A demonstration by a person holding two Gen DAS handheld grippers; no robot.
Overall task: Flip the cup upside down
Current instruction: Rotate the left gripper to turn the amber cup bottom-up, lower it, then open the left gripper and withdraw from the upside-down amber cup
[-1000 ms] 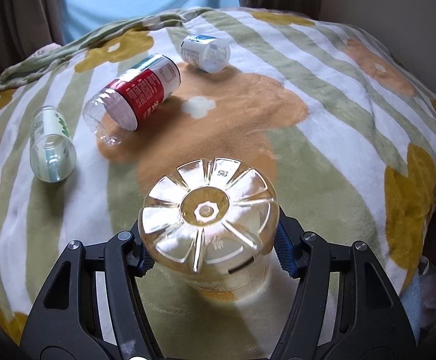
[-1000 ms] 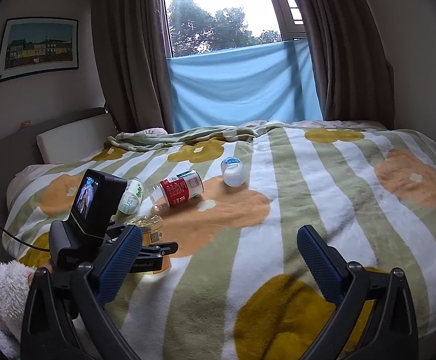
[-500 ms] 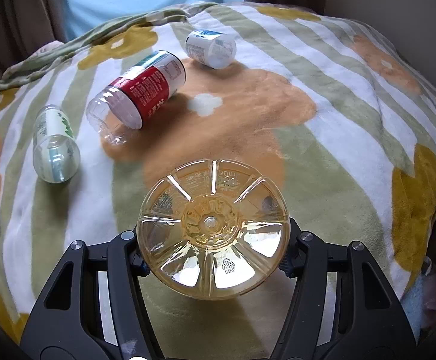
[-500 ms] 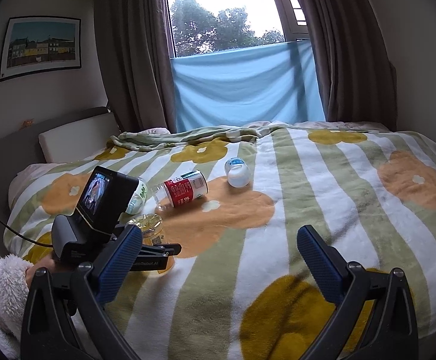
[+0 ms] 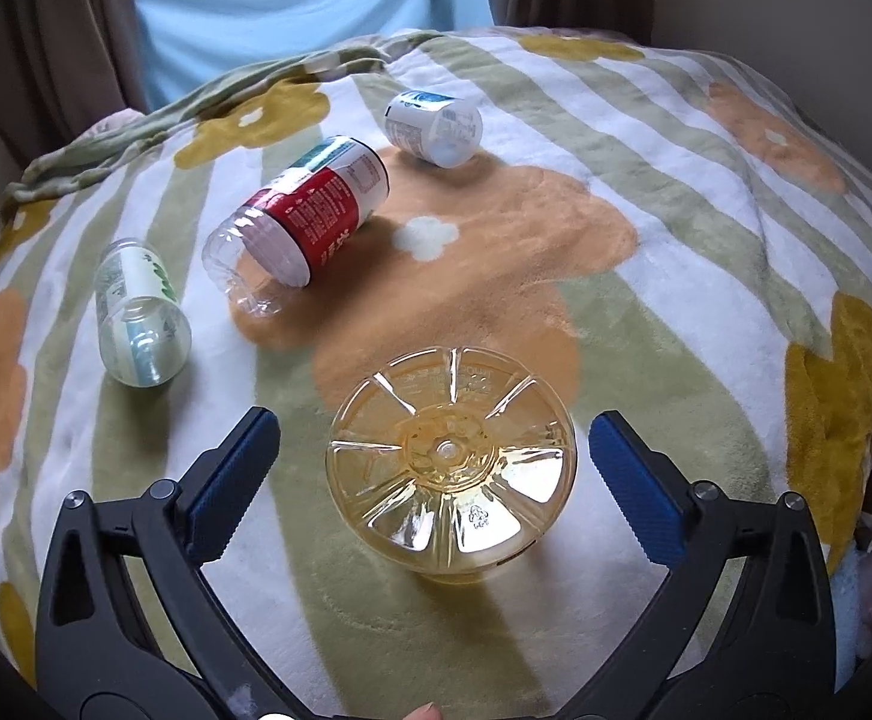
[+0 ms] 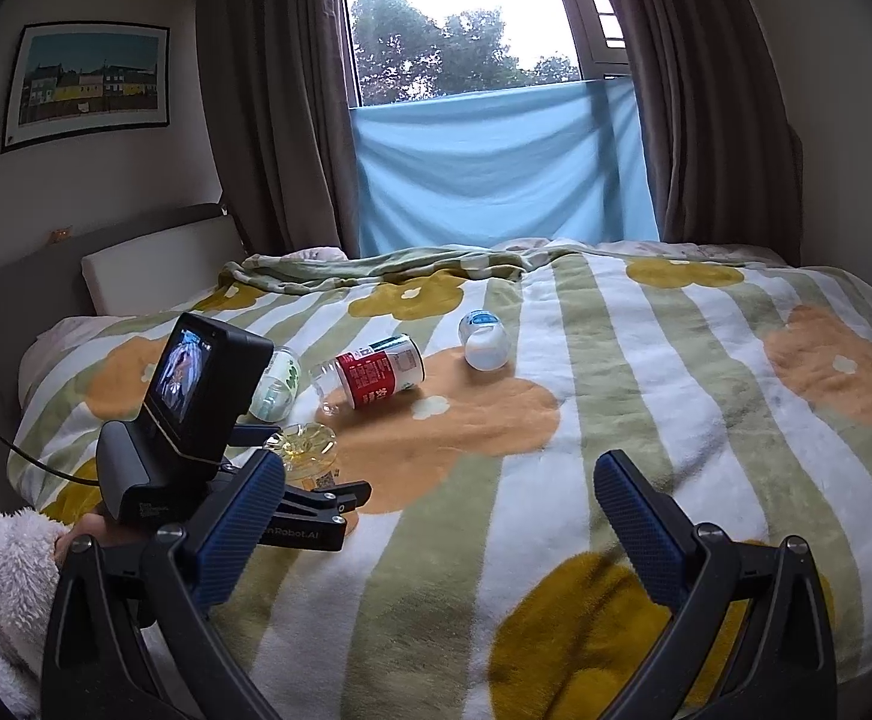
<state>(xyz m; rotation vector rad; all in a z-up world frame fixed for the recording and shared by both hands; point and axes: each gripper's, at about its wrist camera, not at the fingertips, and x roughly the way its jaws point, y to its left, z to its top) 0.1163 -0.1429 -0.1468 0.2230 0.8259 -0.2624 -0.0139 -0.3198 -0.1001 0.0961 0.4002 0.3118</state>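
One amber cup (image 5: 451,462) stands inverted between the left gripper (image 5: 433,468)'s wide-spread, empty fingers (image 5: 232,474); three bottles lie beyond; right gripper (image 6: 442,516) gapes empty.

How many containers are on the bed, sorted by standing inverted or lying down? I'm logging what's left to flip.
Standing upside down: 1, the amber cup, between the open left tool's fingers.
Lying on their sides: 3, the red-labelled cup, green-labelled cup, white cup.
Total: 4 on the blanket.
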